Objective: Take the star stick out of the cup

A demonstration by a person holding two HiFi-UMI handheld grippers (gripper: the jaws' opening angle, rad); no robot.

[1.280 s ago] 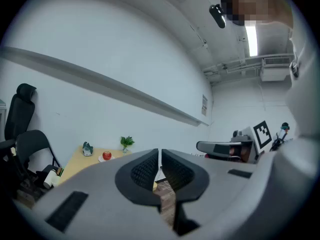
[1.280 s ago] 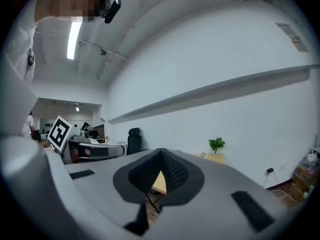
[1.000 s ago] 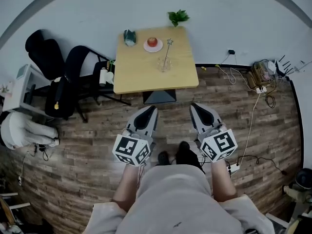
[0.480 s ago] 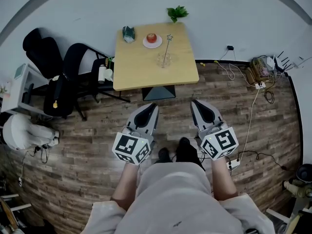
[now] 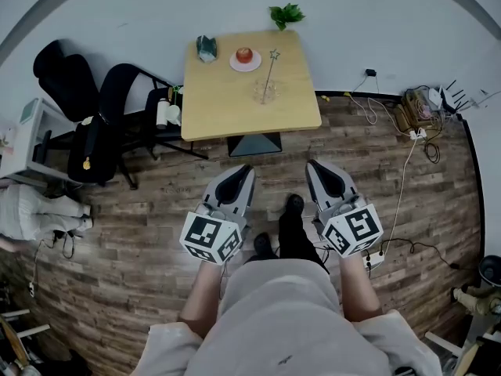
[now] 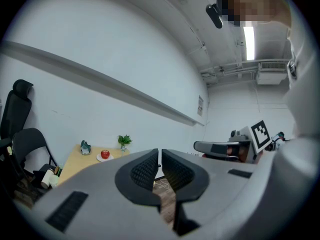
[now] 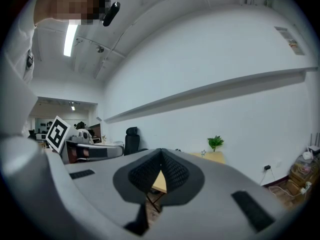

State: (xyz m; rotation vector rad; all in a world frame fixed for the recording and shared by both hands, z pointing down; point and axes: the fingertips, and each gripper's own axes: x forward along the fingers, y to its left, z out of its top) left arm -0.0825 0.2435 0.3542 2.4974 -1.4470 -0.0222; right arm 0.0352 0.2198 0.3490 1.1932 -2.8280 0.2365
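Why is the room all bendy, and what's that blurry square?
Head view: the wide lens curves the floor and wall, with dark corners. Left gripper view: the wall ledge bows; the mosaic patch was added to hide a face. Right gripper view: same bending, glaring ceiling light.

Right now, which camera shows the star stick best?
The head view: the whole star stick shows from above, leaning in the cup on the table. The right gripper view catches only its tiny star beyond the jaws. In the left gripper view I cannot make it out.
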